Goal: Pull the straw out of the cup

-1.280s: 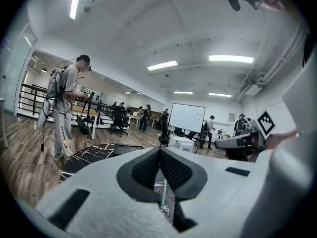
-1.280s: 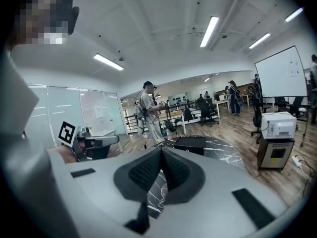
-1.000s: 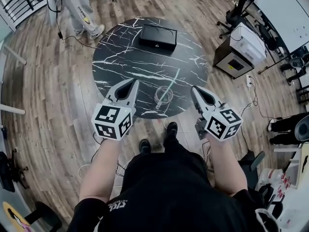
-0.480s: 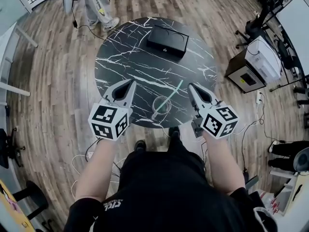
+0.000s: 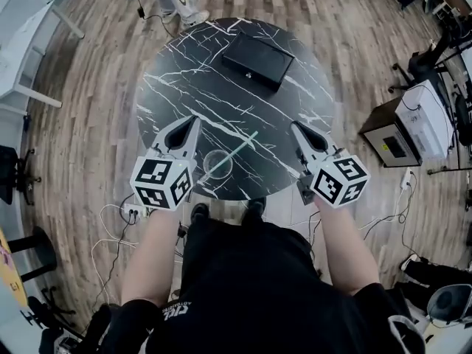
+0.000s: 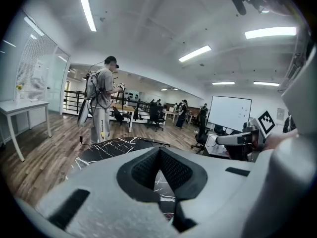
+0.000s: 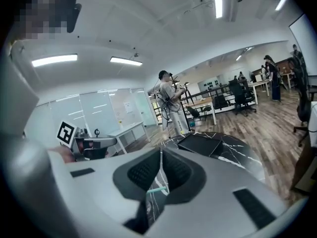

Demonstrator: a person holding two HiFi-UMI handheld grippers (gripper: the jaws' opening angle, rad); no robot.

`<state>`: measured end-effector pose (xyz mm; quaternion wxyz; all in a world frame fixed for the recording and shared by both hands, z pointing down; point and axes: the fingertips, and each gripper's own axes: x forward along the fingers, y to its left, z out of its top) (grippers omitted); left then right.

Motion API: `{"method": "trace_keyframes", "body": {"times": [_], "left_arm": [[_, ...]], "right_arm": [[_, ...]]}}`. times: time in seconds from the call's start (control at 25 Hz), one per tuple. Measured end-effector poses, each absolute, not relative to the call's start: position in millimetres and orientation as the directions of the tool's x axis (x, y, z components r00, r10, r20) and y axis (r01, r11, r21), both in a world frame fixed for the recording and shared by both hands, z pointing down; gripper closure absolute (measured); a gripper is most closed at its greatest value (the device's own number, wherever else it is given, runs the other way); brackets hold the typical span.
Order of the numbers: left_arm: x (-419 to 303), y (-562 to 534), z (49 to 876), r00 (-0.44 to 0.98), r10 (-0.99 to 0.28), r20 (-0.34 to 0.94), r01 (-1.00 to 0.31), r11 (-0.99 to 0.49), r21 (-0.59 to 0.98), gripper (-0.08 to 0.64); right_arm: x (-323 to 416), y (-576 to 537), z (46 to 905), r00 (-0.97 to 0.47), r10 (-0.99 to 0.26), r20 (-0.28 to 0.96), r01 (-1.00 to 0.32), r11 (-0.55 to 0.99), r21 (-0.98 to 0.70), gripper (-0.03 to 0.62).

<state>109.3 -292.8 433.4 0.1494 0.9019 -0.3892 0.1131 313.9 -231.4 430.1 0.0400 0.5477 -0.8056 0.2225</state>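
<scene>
Approach step, nothing grabbed: the straw (image 5: 242,144) is sitting in the clear cup (image 5: 218,165) on the marble surface (image 5: 221,65). Left tongs (image 5: 193,119) are pinched together, right tongs (image 5: 296,126) are just cracking open, empty. Next I'd be widening the right around the straw.

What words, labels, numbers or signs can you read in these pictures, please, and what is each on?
No text is legible.
White print on the person's black shirt: upside down, too blurred to read.
Small mark on the black box: too small to read.
Left marker cube and right marker cube: square coded patterns, no letters.
</scene>
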Motion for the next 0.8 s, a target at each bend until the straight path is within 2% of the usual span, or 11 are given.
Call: {"method": "trace_keyframes", "body": {"times": [0.32,0.8], "left_arm": [[103,-262,433,0.596,-0.729,0.337,-0.8,-0.576,0.168,0.551],[45,-215,441,0.586,-0.747,0.313,-0.81,-0.544,0.219,0.549]], "right_arm": [[307,-229,437,-0.501,-0.811,0.301,-0.851,0.398,-0.344,0.561],[223,-204,437,-0.556,-0.764,0.327,-0.826,0.466,-0.318,0.489]]}}
